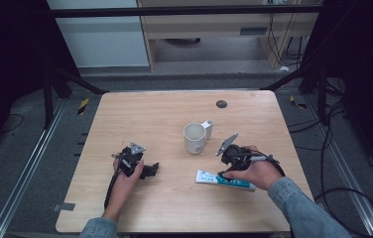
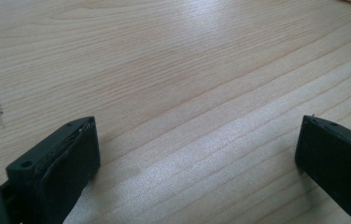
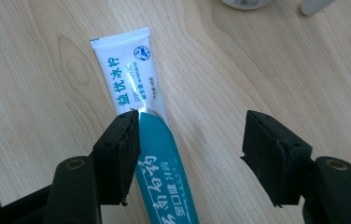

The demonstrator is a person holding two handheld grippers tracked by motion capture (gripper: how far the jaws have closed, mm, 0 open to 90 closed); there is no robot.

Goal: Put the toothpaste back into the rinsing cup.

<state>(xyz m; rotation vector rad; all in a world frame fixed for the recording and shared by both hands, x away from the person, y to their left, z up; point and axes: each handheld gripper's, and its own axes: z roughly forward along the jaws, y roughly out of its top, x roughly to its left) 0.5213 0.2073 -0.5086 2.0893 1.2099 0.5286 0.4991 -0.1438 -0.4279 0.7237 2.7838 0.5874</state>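
A white and teal toothpaste tube [image 1: 224,179] lies flat on the wooden table [image 1: 164,114], right of the middle near the front. My right gripper [image 1: 222,173] is held low over it. In the right gripper view the tube [image 3: 131,84] runs up between the jaws of that gripper [image 3: 192,126]; the left jaw sits against the tube's edge and the right jaw stands well clear of it, so the gripper is open. My left gripper [image 1: 153,170] rests near the front left, open [image 2: 197,135] over bare wood.
A white mug [image 1: 194,138] with its handle to the right stands upright at the table's middle, just beyond the right gripper; its base [image 3: 246,3] shows at the top of the right gripper view. A small dark round mark [image 1: 221,103] is near the far edge.
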